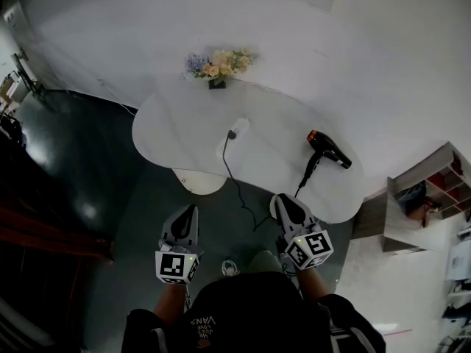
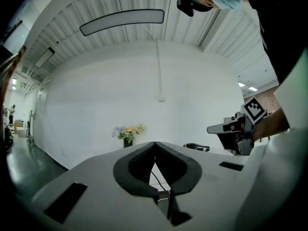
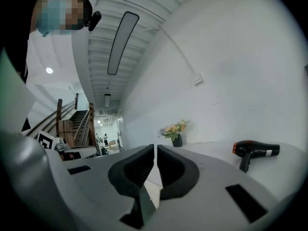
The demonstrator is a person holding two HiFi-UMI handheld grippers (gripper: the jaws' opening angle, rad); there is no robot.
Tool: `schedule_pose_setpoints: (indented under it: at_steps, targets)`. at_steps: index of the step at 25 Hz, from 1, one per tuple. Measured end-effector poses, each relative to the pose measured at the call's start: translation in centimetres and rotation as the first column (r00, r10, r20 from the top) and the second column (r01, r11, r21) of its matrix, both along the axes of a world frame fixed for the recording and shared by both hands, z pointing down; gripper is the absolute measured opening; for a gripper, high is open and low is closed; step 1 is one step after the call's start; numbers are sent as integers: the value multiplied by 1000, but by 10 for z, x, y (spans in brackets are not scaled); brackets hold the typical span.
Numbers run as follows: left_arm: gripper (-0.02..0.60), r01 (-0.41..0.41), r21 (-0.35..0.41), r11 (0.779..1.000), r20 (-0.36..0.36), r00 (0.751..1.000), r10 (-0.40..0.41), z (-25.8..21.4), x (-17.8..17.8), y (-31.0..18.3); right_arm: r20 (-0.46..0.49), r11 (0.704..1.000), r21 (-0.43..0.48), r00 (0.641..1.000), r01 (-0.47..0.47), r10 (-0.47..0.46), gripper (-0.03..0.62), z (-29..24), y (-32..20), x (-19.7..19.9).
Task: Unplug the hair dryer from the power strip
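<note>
Two closed: left hand-held gripper point(image 1: 193, 210), right hand-held gripper point(image 1: 280, 199), before table point(image 1: 176, 123) edge.

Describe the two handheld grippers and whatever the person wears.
Both the left gripper and right gripper have pale grey, tapering shells whose jaws are lined with black ribbed pads. Each carries a white cube with black square markers at its rear. The person wears a dark top with pale lettering.

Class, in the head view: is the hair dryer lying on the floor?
No, the hair dryer lies on the white table.
</note>
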State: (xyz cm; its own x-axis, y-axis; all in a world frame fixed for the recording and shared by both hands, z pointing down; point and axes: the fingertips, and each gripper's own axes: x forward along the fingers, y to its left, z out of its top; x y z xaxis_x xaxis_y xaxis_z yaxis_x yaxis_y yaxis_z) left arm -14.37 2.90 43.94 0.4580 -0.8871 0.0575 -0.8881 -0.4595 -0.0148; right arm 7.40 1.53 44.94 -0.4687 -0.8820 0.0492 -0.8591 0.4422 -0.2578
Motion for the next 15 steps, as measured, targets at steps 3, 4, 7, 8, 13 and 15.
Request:
schedule_pose_setpoints:
  at_steps: [3, 4, 7, 8, 13, 15]
  targets:
    - [18, -10, 1, 1000, 2, 1000, 10, 8, -4, -16, -5, 1000, -1, 1000, -2, 2, 46, 3, -14, -6]
    - [18, -8, 2, 1000, 2, 1000, 8, 11, -5, -22, -5, 1000, -3, 1000, 1, -1, 46, 5, -19, -8]
    - [18, 0, 4, 1000, 5, 1000, 0, 19, -6, -37, -5, 1000, -8, 1000, 21, -21, 46, 11, -33, -11]
    - [18, 3, 4, 1000, 9, 1000, -3, 21, -5, -43, -5, 1000, -11, 1000, 29, -29, 46, 13, -39, -12]
    - [18, 20, 18, 1000, 27, 999, -20, 26, 2, -76, -12, 997, -25, 997, 78, -78, 46, 19, -71, -10]
    - [18, 27, 23, 999, 25, 999, -27, 28, 6, -89, -11, 995, -34, 995, 94, -94, 46, 22, -83, -8]
